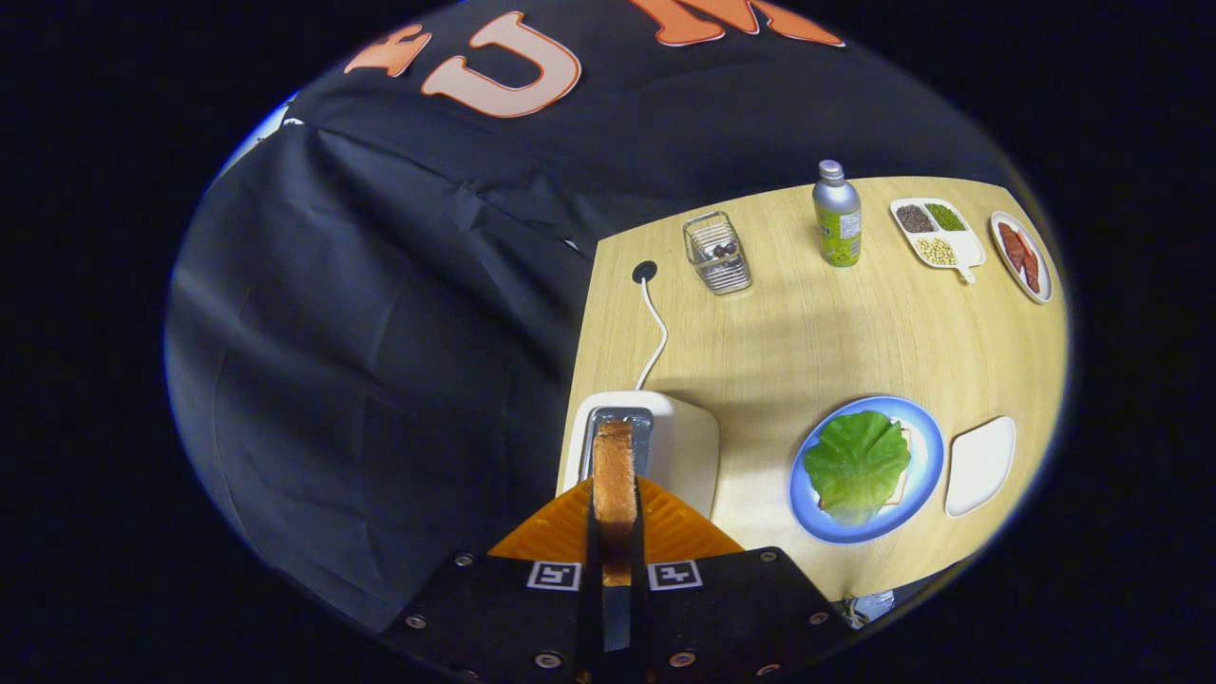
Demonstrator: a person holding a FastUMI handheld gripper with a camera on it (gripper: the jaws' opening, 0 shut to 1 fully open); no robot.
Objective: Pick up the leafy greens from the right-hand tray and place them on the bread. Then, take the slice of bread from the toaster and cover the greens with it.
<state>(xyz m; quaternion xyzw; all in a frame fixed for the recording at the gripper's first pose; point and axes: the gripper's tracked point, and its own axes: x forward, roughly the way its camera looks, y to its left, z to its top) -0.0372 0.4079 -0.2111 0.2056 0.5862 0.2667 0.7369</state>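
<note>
Pale wooden table (836,332) against black cloth booth wall, seen from above and slightly to one side.

Gripper (615,518) – both orange ribbed fingers (679,532) pressed flat on the two faces of a slice of bread (615,480), held edge-on and upright between them. Slice directly above the slot of the white toaster (665,446); lower edge of slice hidden behind the fingers, so cannot tell whether fully out of the slot. Toaster at the near left corner of table, white cord (654,332) running from it to a round black grommet (644,272) in the tabletop.

Right of toaster, apart from it: blue-rimmed plate (926,475) with leafy greens (857,463) lying flat on a second bread slice (902,480) (only a pale sliver of that slice showing past the leaf's right edge). Greens cover most of the plate's centre. Just beside the plate on its right – small white rectangular tray (980,465).

Far side of table, left to right:
- wire basket (717,252), dark items inside, too small to identify
- silver bottle with green label (837,214), upright
- white divided dish (936,233), three compartments of dark, green and pale grains or beans
- oval plate (1021,256) with reddish strips, near table's far right edge
</note>
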